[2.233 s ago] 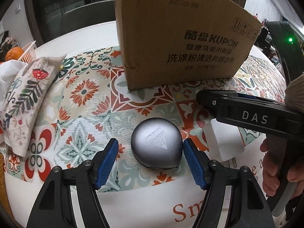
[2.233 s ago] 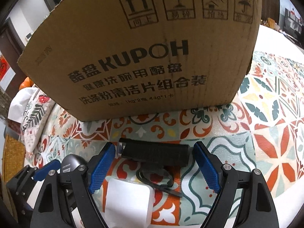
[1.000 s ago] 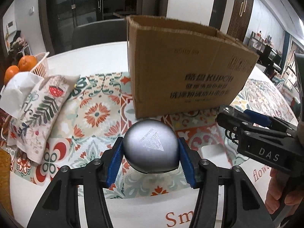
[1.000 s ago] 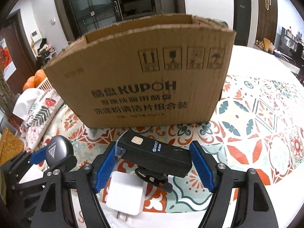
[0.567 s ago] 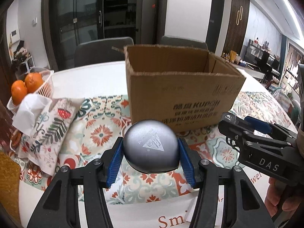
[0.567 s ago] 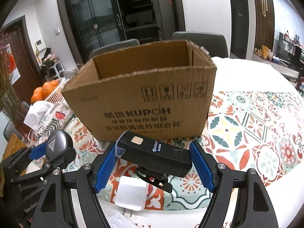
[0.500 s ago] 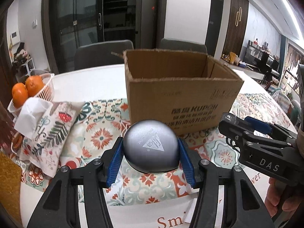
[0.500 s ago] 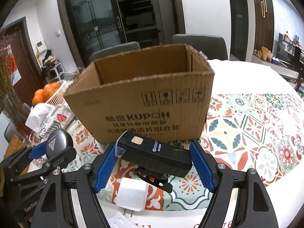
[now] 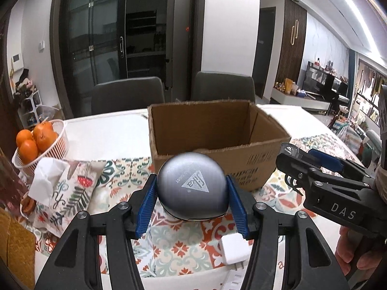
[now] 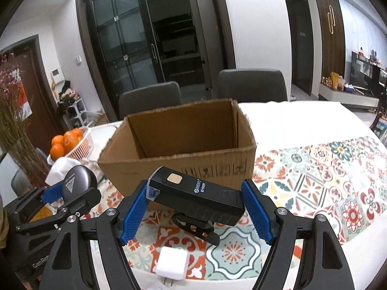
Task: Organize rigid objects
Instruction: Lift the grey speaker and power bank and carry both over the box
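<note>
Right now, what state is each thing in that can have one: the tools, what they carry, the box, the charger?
left tool: shut on grey case
grey case: held off the table
right tool: shut on black light
black light: held, tilted
cardboard box: open, upright
white charger: lying on the mat

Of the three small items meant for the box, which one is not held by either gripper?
The white plug-in charger, lying on the patterned tablecloth. The grey rounded case is clamped in the left gripper, the black bike light in the right gripper.
</note>
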`<action>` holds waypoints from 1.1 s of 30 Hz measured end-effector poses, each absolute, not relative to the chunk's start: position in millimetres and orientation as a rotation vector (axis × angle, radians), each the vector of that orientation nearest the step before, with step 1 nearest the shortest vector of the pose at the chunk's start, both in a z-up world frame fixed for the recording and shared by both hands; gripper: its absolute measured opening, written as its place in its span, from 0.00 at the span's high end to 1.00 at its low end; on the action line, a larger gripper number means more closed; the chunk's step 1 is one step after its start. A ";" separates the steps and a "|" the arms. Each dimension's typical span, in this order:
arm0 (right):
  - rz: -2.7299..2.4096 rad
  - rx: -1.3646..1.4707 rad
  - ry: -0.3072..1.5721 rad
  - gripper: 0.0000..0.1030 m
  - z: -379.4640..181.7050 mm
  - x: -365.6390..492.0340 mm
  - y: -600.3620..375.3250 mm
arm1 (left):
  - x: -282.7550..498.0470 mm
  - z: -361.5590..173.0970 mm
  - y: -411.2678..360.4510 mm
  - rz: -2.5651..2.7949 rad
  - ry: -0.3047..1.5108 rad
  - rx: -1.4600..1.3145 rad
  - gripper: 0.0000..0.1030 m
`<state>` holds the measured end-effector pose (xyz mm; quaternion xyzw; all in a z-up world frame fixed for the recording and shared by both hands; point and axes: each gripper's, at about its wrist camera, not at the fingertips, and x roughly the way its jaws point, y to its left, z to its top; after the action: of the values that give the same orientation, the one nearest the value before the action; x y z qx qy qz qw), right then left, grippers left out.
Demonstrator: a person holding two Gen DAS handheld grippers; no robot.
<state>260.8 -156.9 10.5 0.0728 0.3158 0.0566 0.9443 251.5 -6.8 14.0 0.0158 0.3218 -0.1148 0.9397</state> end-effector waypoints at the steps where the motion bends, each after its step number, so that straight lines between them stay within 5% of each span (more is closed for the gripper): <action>1: 0.117 0.151 0.636 0.26 13.7 260.8 -158.3 | 252.3 17.4 -7.5 -0.238 0.651 0.031 0.46; 33: 0.135 0.117 0.547 0.26 61.9 307.8 -165.3 | 321.1 53.0 -20.5 -0.246 0.638 0.006 0.46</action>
<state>307.8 -165.3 61.9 0.0578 0.2696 0.0666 0.9589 321.1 -20.5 53.0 0.0032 0.3127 -0.1205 0.9422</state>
